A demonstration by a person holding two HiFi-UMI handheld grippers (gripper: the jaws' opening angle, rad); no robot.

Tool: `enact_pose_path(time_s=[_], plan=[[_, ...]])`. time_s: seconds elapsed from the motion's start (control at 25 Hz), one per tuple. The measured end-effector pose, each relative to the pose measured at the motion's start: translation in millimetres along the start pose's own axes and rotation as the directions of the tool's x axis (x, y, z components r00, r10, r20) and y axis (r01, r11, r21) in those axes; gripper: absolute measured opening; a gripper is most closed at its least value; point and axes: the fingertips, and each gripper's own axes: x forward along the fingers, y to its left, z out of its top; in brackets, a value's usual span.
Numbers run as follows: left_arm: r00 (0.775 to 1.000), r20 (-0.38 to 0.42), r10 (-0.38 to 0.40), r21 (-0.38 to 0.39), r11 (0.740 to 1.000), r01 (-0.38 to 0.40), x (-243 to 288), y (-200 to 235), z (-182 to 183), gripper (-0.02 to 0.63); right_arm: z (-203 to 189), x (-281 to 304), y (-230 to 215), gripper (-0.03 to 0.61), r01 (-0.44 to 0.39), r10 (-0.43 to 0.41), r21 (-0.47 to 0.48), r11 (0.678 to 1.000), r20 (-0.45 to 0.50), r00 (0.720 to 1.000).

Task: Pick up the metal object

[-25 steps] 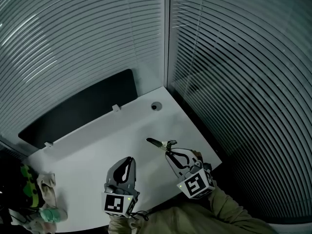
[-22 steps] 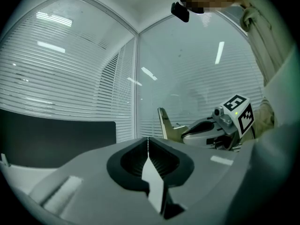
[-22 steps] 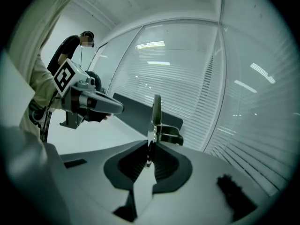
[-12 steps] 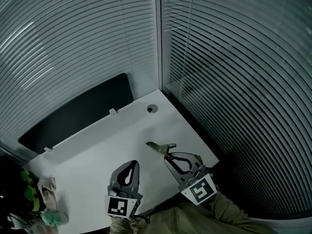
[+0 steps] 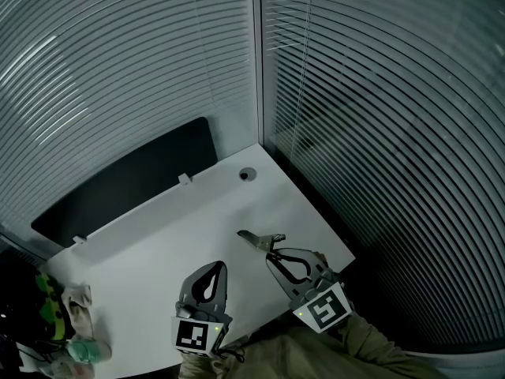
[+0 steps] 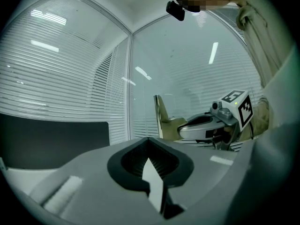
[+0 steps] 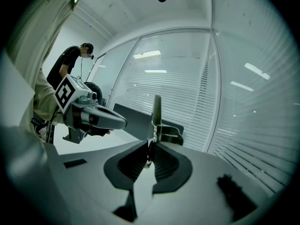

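Note:
A thin metal object point(image 5: 256, 239), a flat blade with a sprung clip part, sticks out past my right gripper point(image 5: 273, 253), which is shut on its near end above the white table point(image 5: 166, 235). In the right gripper view the metal object point(image 7: 156, 117) stands on edge, pinched between the closed jaws of the right gripper point(image 7: 149, 149). My left gripper point(image 5: 211, 268) hovers to the left of it, shut with nothing in it. The left gripper view shows the left gripper point(image 6: 149, 140) closed and empty, with the metal object point(image 6: 160, 117) and the right gripper point(image 6: 180, 131) off to the right.
A black panel point(image 5: 126, 181) runs along the table's back edge, and a small round hole point(image 5: 247, 174) sits near the far corner. Slatted blinds point(image 5: 371, 117) close in behind and to the right. Green and cloth items point(image 5: 67, 322) lie at the lower left.
The left gripper's jaws have come together, empty. The right gripper still holds the metal object and has shifted only slightly in the view.

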Motion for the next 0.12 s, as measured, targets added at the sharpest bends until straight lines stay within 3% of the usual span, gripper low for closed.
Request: enact_pose_path(time_s=[0.12], plan=[[1.0, -0.014, 0.008, -0.023, 1.0, -0.008, -2.7, -2.3, 0.3, 0.006, -0.2, -1.9, 2.3, 0.029, 0.001, -0.001, -0.001, 1.0, 0.003, 1.0]])
